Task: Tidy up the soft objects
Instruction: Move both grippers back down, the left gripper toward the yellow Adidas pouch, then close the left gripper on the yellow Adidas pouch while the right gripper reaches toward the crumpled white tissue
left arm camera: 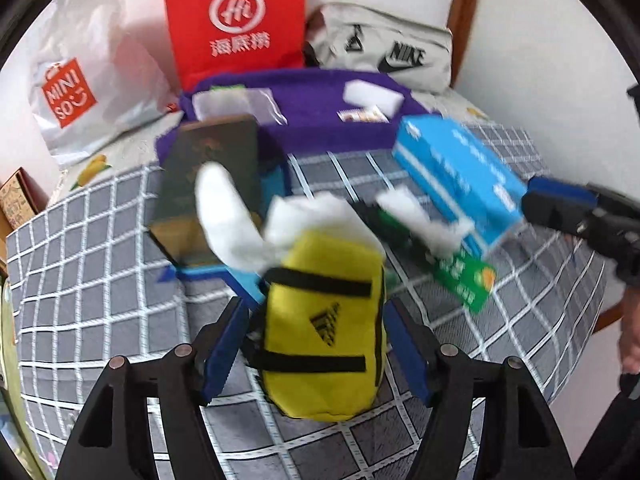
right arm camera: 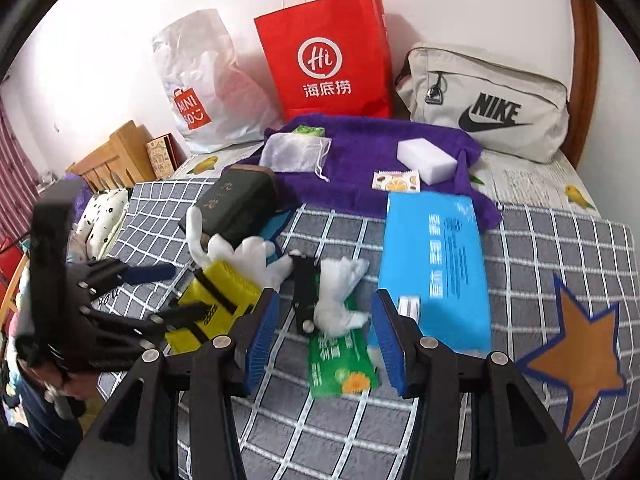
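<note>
Left wrist view: left tongs straddle the yellow pouch, pads apparently not pressing; it may tip (gloves spilling). Right tongs gape empty.

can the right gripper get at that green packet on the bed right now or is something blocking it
Probably yes. The right gripper stands open with the green packet lying between its pads, nothing in front of it. Only a crumpled white tissue rests on the packet's far end, so it might get pinched too.
</note>
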A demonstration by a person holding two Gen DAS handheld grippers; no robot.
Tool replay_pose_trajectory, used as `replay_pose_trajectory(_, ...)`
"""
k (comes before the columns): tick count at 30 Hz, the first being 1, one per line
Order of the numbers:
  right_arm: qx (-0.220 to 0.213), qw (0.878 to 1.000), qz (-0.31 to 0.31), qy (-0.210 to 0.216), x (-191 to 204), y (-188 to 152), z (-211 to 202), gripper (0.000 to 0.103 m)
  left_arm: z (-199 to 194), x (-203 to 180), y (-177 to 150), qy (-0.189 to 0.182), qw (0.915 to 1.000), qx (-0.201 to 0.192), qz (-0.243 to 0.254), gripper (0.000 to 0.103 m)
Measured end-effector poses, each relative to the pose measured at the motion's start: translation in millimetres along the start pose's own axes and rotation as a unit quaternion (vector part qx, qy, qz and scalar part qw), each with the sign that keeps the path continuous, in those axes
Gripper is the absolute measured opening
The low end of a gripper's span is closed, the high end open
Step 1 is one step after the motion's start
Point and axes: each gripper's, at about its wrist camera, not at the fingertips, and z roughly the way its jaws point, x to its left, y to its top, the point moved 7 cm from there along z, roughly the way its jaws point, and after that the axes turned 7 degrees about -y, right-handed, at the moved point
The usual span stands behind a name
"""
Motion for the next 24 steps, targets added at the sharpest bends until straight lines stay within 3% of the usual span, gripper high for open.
replay_pose_trajectory(7, 0.007, 1.000, 0.021, -0.009, -12.2, -27.3, -8.1, 0.049, 25.9, -7.1, -22.8, 0.020, 0.9995, -0.015, 0.018, 0.069)
replay_pose_trajectory(15, 0.020, 0.999, 0.047, -0.012, -25.1, -44.9, -4.8, 0.050, 23.0, -0.7, -30.7, -0.007, 0.9979, -0.063, -0.010, 0.070)
replay_pose_trajectory(18, 0.025, 0.999, 0.046, -0.012, -25.3, -48.8, -0.5, 0.050, 26.0, -3.3, -31.7, -0.002, 0.9978, -0.066, -0.004, 0.083)
replay_pose_trajectory(22, 0.036, 0.998, 0.049, -0.009, -24.9, -54.9, 7.1, 0.050, 32.9, -12.5, -34.1, 0.033, 0.9977, -0.050, 0.032, 0.086)
replay_pose_trajectory(24, 0.040, 0.998, 0.048, -0.011, -24.7, -58.0, 10.0, 0.050, 32.5, -11.2, -35.1, 0.028, 0.9981, -0.050, 0.024, 0.086)
